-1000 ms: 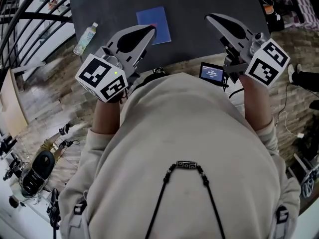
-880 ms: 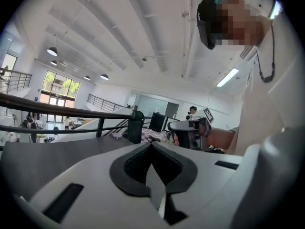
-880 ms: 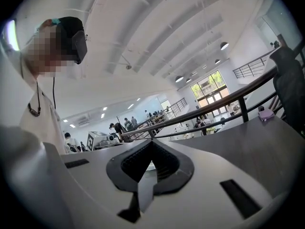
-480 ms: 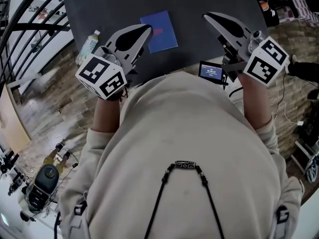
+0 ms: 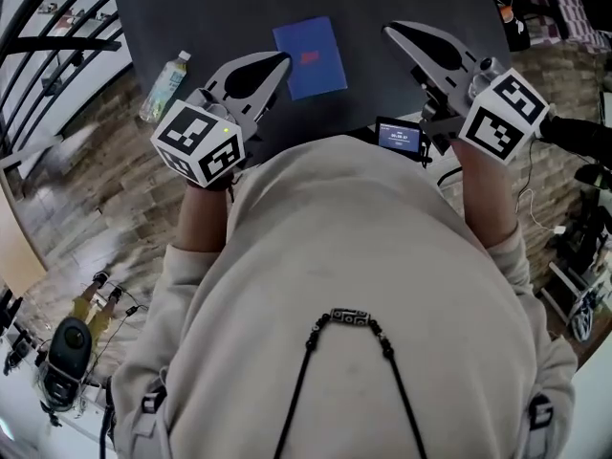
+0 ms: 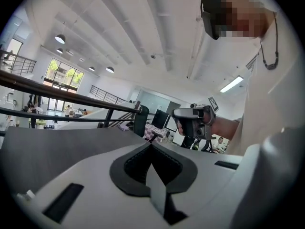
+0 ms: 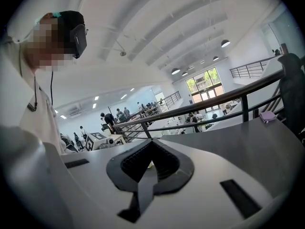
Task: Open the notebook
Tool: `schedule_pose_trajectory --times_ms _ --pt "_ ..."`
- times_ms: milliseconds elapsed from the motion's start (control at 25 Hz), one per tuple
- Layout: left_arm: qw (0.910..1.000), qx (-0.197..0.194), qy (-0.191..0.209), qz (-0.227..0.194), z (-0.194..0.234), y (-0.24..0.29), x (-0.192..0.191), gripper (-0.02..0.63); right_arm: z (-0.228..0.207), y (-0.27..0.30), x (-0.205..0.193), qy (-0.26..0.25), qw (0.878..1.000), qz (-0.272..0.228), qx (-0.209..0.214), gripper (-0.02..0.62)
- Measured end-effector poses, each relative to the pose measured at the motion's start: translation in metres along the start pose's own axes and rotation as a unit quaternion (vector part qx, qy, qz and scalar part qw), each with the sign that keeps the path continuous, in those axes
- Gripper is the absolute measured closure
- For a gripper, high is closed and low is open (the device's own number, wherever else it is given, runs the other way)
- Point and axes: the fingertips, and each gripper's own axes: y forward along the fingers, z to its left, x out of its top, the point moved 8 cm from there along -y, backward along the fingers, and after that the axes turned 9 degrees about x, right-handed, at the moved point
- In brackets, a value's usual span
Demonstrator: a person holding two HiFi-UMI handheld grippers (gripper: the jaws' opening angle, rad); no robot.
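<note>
A closed blue notebook (image 5: 309, 57) lies flat on the dark table (image 5: 210, 8), close to its near edge. My left gripper (image 5: 282, 58) is shut with nothing in it, its tip just beside the notebook's left edge. To the notebook's right, my right gripper (image 5: 388, 29) hovers over the table, shut and holding nothing. In the left gripper view the jaws (image 6: 151, 143) meet at the tip above the table top. The right gripper view shows the same closed tip (image 7: 151, 141). Neither gripper view shows the notebook.
A plastic bottle (image 5: 164, 86) lies at the table's left edge. A small screen (image 5: 400, 137) sits at my chest near the table's front edge. A black railing (image 5: 48, 36) runs at the left, and gear lies on the wooden floor (image 5: 67, 352).
The table and notebook have drawn nearer and slid right in the head view as I moved in. Both grippers now reach further over the table, still shut.
</note>
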Motion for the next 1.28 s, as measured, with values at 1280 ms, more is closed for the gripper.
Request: schedule_pose_trajectory --times_ms 1280 --pt "0.9209 0.091 0.070 0.372 0.019 0.099 -0.191 0.604 -0.205 0.096 -0.208 0.228 0.938 0.259 -0.025 0.472"
